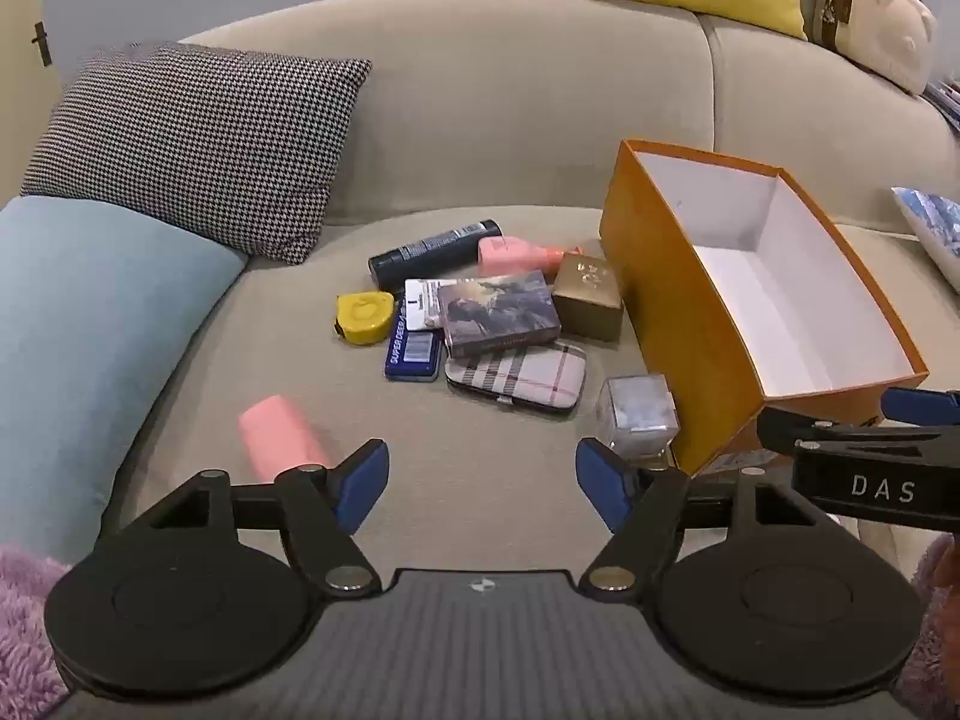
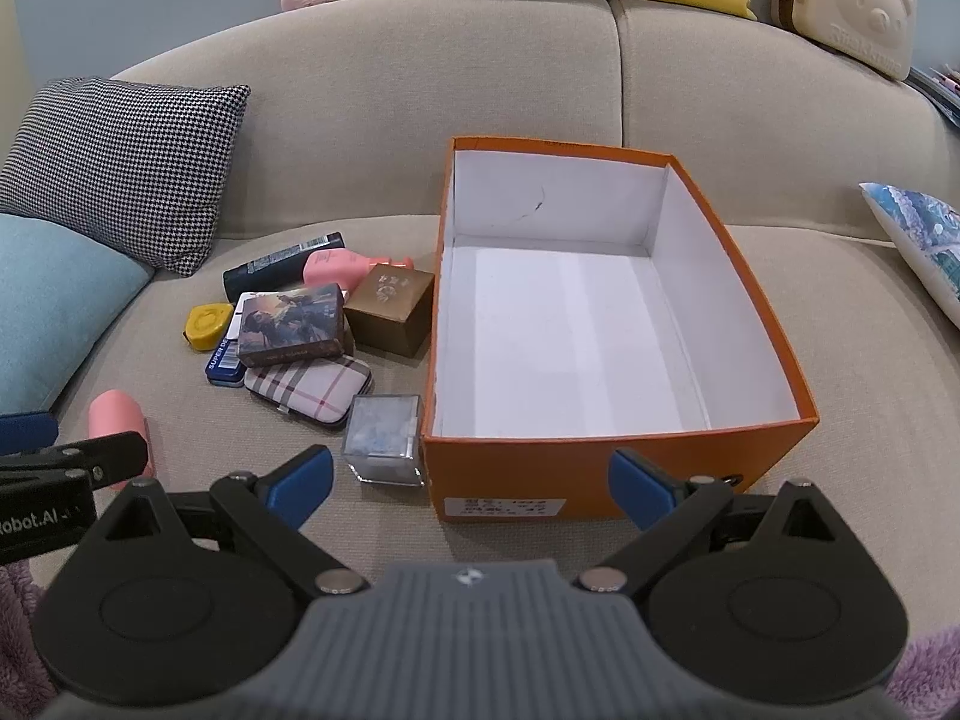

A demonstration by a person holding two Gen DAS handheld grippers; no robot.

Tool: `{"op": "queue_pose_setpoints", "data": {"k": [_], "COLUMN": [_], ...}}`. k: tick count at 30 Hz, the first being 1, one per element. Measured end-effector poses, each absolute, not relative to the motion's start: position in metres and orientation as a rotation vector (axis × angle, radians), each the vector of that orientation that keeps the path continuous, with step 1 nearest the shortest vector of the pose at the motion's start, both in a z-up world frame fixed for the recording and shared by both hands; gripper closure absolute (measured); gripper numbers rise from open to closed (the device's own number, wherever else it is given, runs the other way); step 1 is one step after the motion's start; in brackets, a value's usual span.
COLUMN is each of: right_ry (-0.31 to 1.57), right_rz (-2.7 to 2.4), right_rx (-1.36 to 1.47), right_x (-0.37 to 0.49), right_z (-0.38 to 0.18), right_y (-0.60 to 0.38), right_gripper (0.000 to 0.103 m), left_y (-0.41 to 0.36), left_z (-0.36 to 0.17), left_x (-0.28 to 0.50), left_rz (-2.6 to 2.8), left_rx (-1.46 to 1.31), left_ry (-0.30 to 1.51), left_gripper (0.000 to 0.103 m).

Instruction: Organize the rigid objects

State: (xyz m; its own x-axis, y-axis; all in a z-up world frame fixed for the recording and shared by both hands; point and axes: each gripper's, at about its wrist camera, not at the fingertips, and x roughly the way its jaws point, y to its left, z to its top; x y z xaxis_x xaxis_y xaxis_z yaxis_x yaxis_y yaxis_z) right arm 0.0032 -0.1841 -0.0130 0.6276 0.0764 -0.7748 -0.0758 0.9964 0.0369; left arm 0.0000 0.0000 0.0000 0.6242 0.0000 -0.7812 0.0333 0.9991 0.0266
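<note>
— Both claws hang spread wide with nothing between the pads: the left claw over the bare near part of the sofa seat, the right claw just short of the near end wall of the orange box.

— Where do the things to be sorted lie?

— In a loose heap on the seat, toward its back edge, just beside the box's left long wall. The box stands empty, its long axis running from the seat's front edge toward the backrest.

— Which piece sits closest?

— Two are close. The clear cube stands against the box's near left corner, ahead and slightly left of the right claw. The pink cylinder lies apart from the heap, near the seat's front edge, just ahead and left of the left claw's left finger, its long axis running away from the claw.

— So who takes what?

— Likely the left claw suits the cylinder, closing across its short width; the right claw is nearer the cube and the box.
</note>
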Motion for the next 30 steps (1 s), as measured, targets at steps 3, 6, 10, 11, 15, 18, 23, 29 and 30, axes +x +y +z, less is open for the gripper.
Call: {"op": "queue_pose_setpoints", "data": {"k": [3,6,10,11,15,18,23,29,30], "right_ry": [0.887,0.886,0.888,0.887,0.887,0.885,0.886,0.888,0.887], "right_rz": [0.087,0.088,0.089,0.090,0.091,0.093,0.094,0.098,0.099], "right_rx": [0.003,0.002,0.003,0.003,0.002,0.001,0.002,0.003,0.002], "right_x": [0.0029,0.0025,0.0022,0.0021,0.0025,0.0023,0.0029,0.0032,0.0032], "right_z": [-0.0135,-0.0141,-0.0143,-0.0142,-0.0142,-0.0145,-0.0148,-0.0150,-0.0149], "right_y": [-0.1845,-0.1841,-0.1839,-0.1841,-0.1842,-0.1837,-0.1845,-0.1849,-0.1845], "right_gripper": [0.005,0.005,0.005,0.005,0.005,0.005,0.005,0.005,0.005], "left_y": [0.0010,0.0000,-0.0001,-0.0002,0.0073,0.0066,0.0034,0.0021,0.0027], "left_z": [0.0002,0.0014,0.0014,0.0013,0.0027,0.0020,0.0016,-0.0017,-0.0022], "left_x": [0.0001,-0.0008,-0.0007,-0.0007,0.0018,0.0027,-0.0006,-0.0004,-0.0001], "left_rz": [-0.018,-0.007,-0.010,-0.010,-0.020,-0.022,-0.026,-0.029,-0.028], "left_rx": [0.031,0.041,0.033,0.033,0.039,0.042,0.026,0.016,0.015], "left_ry": [0.896,0.882,0.887,0.889,0.907,0.905,0.904,0.913,0.914], "left_gripper": [0.021,0.021,0.021,0.021,0.021,0.021,0.021,0.021,0.021]}}
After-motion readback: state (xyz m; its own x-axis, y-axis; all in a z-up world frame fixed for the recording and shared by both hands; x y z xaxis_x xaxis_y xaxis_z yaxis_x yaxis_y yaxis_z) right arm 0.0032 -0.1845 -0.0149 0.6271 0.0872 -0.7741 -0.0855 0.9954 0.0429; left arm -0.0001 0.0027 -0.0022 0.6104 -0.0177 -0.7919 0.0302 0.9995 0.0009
